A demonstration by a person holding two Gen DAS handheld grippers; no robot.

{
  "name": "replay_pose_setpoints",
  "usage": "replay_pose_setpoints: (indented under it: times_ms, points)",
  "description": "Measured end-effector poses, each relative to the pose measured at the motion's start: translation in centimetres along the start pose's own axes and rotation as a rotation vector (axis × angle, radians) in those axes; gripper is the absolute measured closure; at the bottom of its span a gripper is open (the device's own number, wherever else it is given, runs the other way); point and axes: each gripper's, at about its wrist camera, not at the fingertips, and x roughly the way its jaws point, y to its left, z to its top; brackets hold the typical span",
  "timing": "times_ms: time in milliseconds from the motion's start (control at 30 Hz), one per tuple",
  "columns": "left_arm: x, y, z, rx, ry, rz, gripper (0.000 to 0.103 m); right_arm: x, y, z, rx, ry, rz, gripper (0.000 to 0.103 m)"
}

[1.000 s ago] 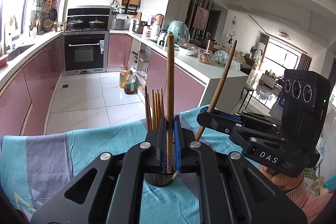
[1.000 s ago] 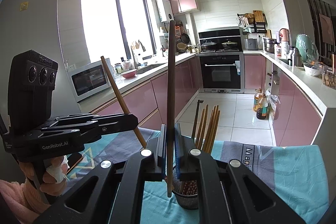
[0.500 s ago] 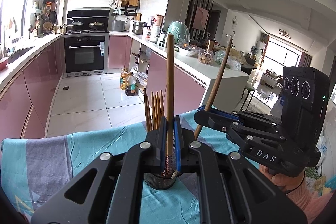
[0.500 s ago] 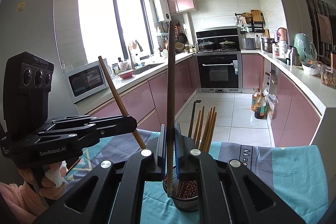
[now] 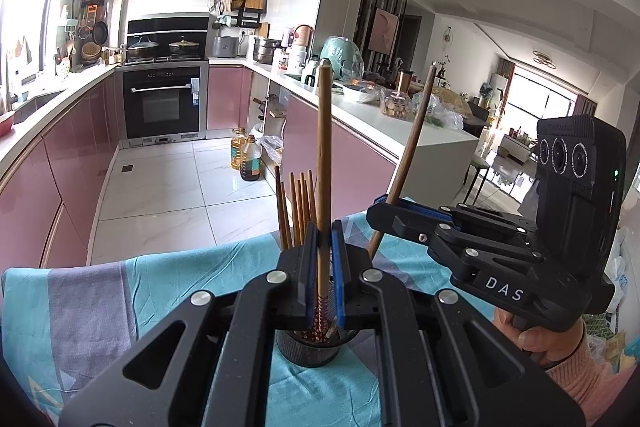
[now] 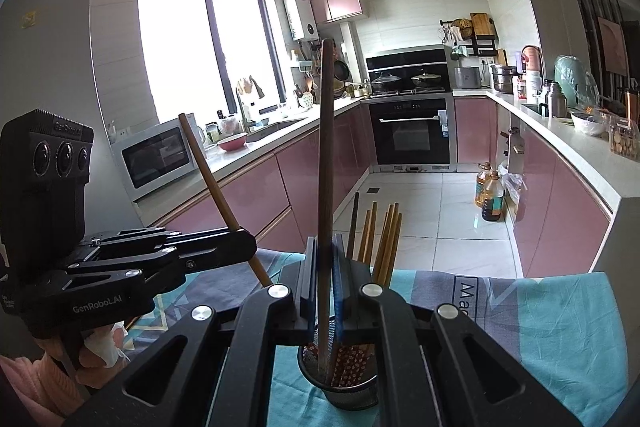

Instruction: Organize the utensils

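The left gripper (image 5: 323,267) is clamped on a light brown chopstick (image 5: 323,163) that stands almost upright, its patterned lower end already down inside the black mesh holder (image 5: 308,347) on the desk (image 5: 168,291), which is covered by a teal and grey cloth. Just behind the jaws, several more chopsticks (image 5: 296,211) lean together in the same holder. To the right, the right gripper (image 6: 325,275) is likewise closed on a darker chopstick (image 6: 326,155), held upright with its tip inside the holder's rim (seen from the left wrist camera, this stick appears tilted and its lower end is hidden behind the gripper body). Both sticks look light, stiff and smooth, so I judge they would slide or pivot between the pads if the squeeze were slack; each is taken in its lower part, which leaves a long free length above and makes the top liable to swing. A hold nearer the middle would steady them, though the present low grasp puts the tip close to the opening. The holder itself seems light and could tip if a stick is pushed sideways against its rim, so a straight downward release is what the step appears to call for.
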Motion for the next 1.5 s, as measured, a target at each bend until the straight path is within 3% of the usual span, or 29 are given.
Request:
replay_pose_setpoints:
  times_ms: [1500]
  points:
    - [3.7,0.2,-0.3,0.023,0.147,0.030,0.095,3.6,-0.9,-2.4,0.044,0.113,-0.020,0.097]
